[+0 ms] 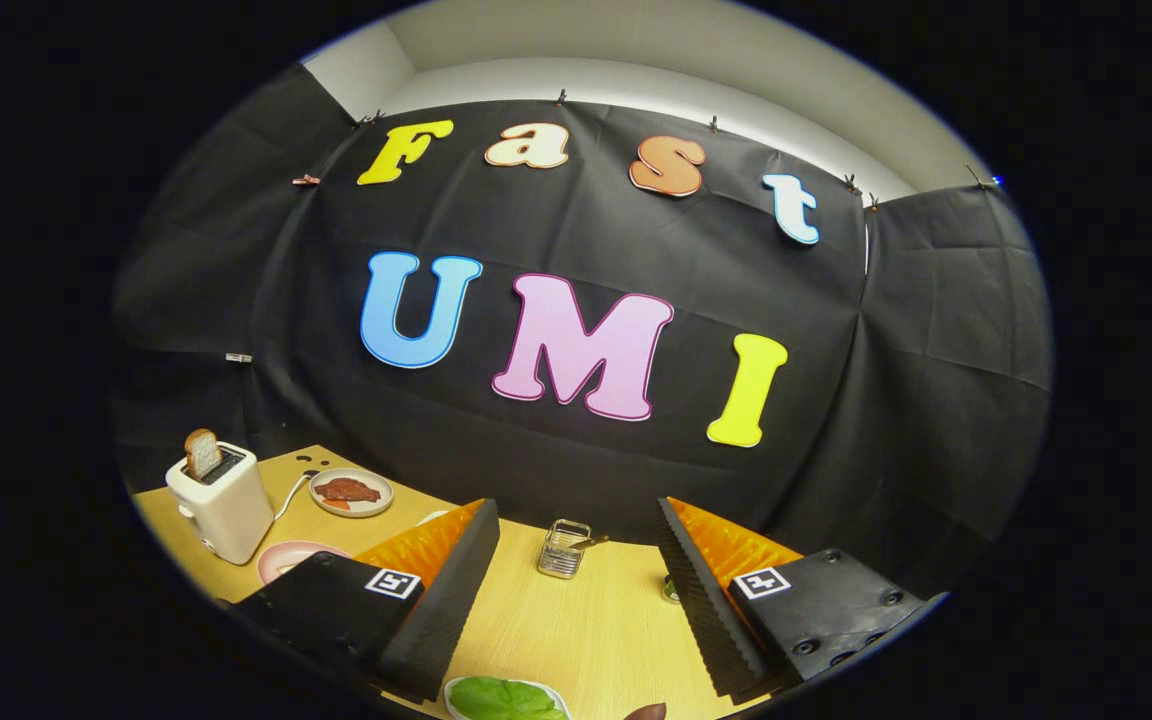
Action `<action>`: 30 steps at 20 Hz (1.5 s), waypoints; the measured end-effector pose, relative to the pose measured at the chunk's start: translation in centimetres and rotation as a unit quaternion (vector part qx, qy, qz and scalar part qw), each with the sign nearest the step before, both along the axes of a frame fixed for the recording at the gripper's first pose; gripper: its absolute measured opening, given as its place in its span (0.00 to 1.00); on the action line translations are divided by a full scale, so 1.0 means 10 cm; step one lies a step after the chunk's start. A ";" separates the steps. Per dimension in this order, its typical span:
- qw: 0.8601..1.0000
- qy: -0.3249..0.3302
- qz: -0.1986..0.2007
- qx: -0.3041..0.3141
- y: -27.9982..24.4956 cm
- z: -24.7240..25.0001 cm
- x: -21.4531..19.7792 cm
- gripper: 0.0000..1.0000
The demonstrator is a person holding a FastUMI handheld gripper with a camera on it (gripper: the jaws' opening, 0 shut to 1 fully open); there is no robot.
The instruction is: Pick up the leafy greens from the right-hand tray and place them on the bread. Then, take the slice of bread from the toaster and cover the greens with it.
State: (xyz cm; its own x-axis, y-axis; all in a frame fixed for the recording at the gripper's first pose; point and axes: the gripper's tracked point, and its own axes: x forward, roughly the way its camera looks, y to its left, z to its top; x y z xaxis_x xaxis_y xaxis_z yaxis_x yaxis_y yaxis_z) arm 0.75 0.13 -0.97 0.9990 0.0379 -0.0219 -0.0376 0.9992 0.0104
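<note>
Currently the hand-held gripper (576,590) is wide open and empty, its two black ribbed fingers (456,590) with orange backs well apart above the pale wooden tabletop (596,620). The step in hand reads as the approach to the greens, nothing grasped yet. The green leafy lettuce (504,698) lies on a small white tray (454,690) between the fingers and below their tips, close under the camera and cut off, so only part of the leaf is visible.

Landmark is the white two-slot toaster (224,500), far off beyond the left finger, with a brown bread slice (202,452) standing upright out of its slot. Just beside the toaster sits a grey round plate with reddish meat (351,492); nearer than the toaster a pink plate (288,556) is partly hidden by the left finger, and whether the base bread is on it cannot be told. A small wire rack (563,548) stands ahead of the fingers.

To do this well: tip the nose down, bring the leaf centred between the pads, descend nearly to the tray, close gently on the leaf's thick part; it is thin and floppy, likely to slip or drag the tray.
</note>
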 end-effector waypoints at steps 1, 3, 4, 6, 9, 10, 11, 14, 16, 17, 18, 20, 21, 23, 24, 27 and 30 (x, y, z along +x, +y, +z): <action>1.000 0.001 0.002 0.001 0.00 -0.01 0.00 0.97; 1.000 0.004 0.011 0.002 0.01 -0.05 0.01 0.97; 1.000 0.007 0.016 0.002 0.02 -0.07 0.01 0.97; 0.999 0.013 0.029 0.005 0.05 -0.14 0.01 0.97; 0.998 0.028 0.065 0.004 0.10 -0.26 -0.03 0.97; 0.996 0.037 0.081 0.001 0.14 -0.33 -0.07 0.97; 0.994 0.051 0.100 -0.005 0.18 -0.44 -0.10 0.97; 0.984 0.094 0.145 -0.030 0.25 -0.81 -0.23 0.97; 0.977 0.128 0.166 -0.045 0.27 -1.11 -0.35 0.98; 0.973 0.147 0.174 -0.047 0.27 -1.28 -0.40 0.98; 0.968 0.166 0.181 -0.047 0.28 -1.45 -0.46 0.98; 0.958 0.206 0.194 -0.047 0.30 -1.79 -0.55 0.98; 0.952 0.223 0.202 -0.049 0.31 -1.95 -0.59 0.98; 0.942 0.248 0.218 -0.068 0.34 -2.23 -0.66 0.98; 0.936 0.258 0.224 -0.079 0.34 -2.36 -0.69 0.98; 0.922 0.288 0.242 -0.095 0.37 -2.73 -0.73 0.98; 0.909 0.319 0.253 -0.096 0.42 -3.03 -0.72 0.97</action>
